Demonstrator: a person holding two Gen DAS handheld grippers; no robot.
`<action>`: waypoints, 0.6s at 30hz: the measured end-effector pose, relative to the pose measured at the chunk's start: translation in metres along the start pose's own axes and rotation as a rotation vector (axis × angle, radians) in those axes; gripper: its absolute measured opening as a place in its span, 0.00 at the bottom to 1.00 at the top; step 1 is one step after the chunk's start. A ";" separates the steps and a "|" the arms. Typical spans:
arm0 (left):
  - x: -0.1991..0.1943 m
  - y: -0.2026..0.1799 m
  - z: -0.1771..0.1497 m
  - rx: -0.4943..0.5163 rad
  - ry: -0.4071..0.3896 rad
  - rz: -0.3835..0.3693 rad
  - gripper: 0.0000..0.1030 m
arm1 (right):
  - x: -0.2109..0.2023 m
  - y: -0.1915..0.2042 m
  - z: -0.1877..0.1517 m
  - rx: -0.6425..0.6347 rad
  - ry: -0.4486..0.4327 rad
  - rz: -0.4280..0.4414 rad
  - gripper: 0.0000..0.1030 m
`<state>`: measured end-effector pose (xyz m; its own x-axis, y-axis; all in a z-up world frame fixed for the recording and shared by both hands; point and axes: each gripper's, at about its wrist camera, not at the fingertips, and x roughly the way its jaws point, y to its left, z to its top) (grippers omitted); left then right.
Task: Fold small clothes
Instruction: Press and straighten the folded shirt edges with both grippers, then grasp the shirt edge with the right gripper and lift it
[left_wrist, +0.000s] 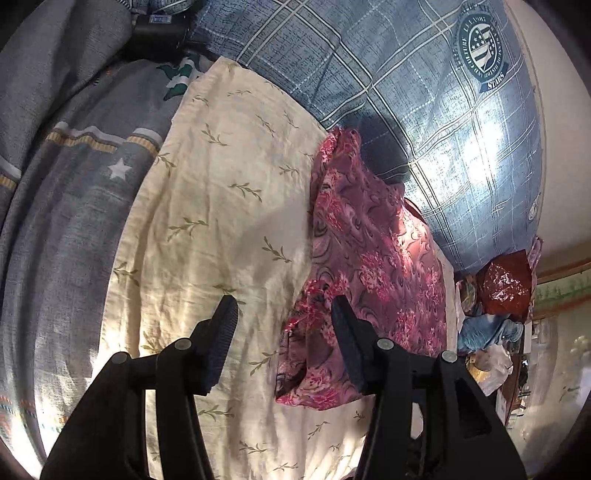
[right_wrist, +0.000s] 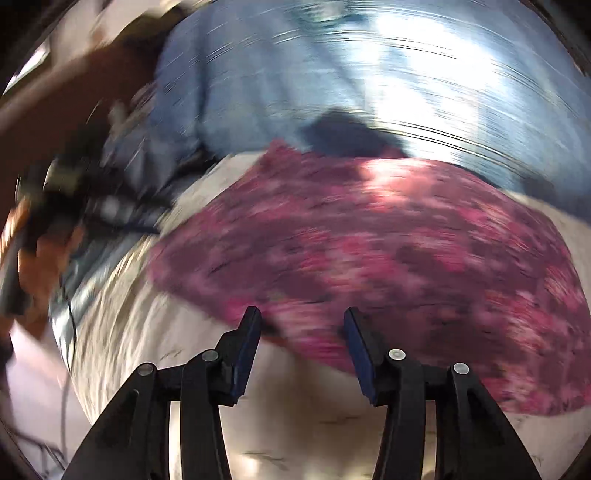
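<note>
A pink flowered garment (left_wrist: 369, 266) lies bunched on a cream sheet (left_wrist: 221, 206) with a leaf print, spread over the bed. In the left wrist view it sits ahead of the left gripper (left_wrist: 284, 314) and a little to the right, its near edge between the jaws but untouched; those jaws stand apart, holding nothing. In the blurred right wrist view the garment (right_wrist: 369, 243) spreads just beyond the right gripper (right_wrist: 303, 317), whose jaws also stand apart and empty. A blue checked quilt (left_wrist: 424, 110) lies beyond the garment
</note>
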<state>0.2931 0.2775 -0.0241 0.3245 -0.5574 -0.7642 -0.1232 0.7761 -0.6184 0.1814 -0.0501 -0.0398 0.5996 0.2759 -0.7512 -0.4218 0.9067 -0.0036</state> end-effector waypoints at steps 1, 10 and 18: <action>0.000 0.001 0.002 -0.001 0.003 0.003 0.50 | 0.004 0.022 0.000 -0.096 -0.013 -0.024 0.51; 0.015 -0.002 0.029 0.022 0.045 0.026 0.51 | 0.053 0.107 0.007 -0.557 -0.072 -0.306 0.60; 0.051 -0.033 0.065 0.037 0.107 -0.032 0.68 | 0.043 0.095 0.023 -0.519 -0.211 -0.272 0.06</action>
<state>0.3747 0.2430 -0.0310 0.2259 -0.6087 -0.7606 -0.0786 0.7668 -0.6370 0.1824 0.0554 -0.0576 0.8312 0.1626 -0.5316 -0.4792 0.6944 -0.5368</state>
